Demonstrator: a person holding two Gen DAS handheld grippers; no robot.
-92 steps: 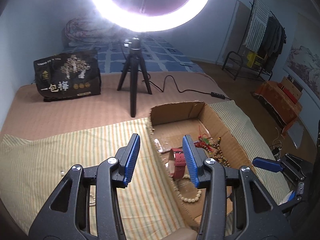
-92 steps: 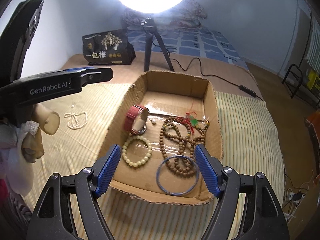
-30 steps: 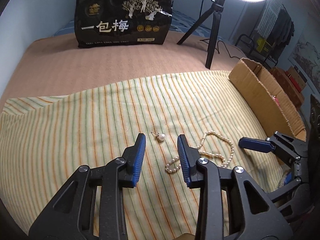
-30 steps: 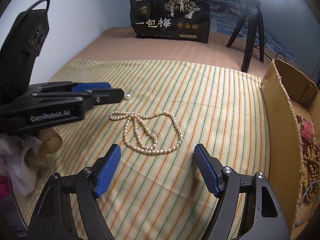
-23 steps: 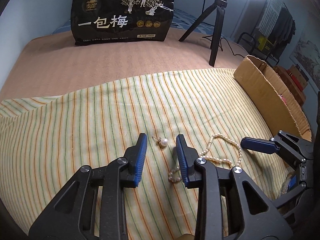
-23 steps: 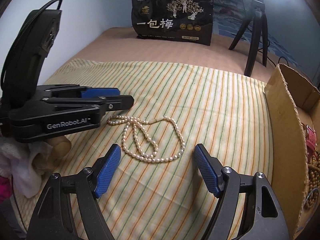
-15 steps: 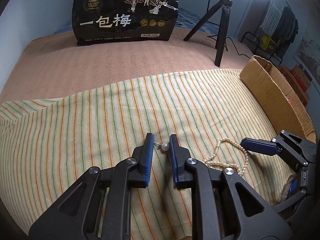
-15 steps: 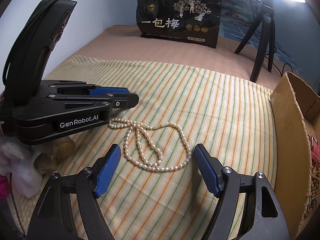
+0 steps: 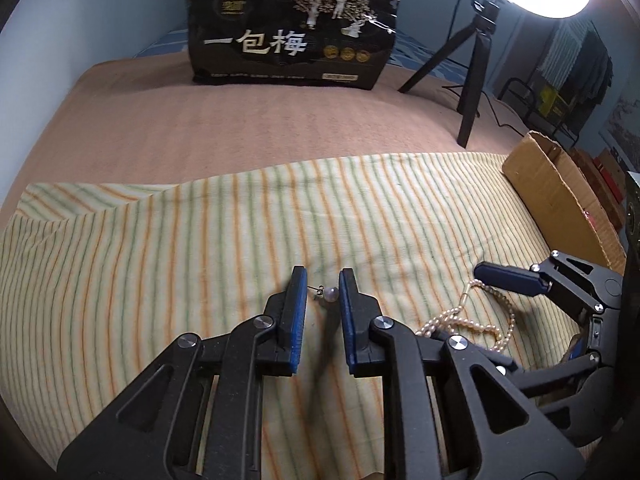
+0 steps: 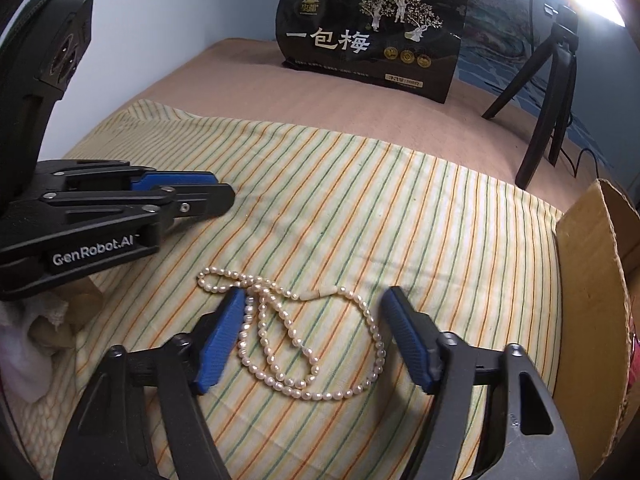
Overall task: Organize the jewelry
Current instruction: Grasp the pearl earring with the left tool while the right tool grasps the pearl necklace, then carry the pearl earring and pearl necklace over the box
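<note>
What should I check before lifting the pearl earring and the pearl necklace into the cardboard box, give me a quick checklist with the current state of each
1. Pearl earring between the left gripper pads: ok, jaws have just narrowed around it.
2. Pads actually pinching the earring: cannot tell, a small gap shows on the hook side.
3. Pearl necklace between the right gripper fingers: ok, most of its loops lie inside.
4. Right gripper gripping the necklace: not ok, jaws have just been closing but stand wide.
5. Grippers apart from each other: ok.
6. Cardboard box reachable on the right: ok, open top, beside the striped cloth.
</note>
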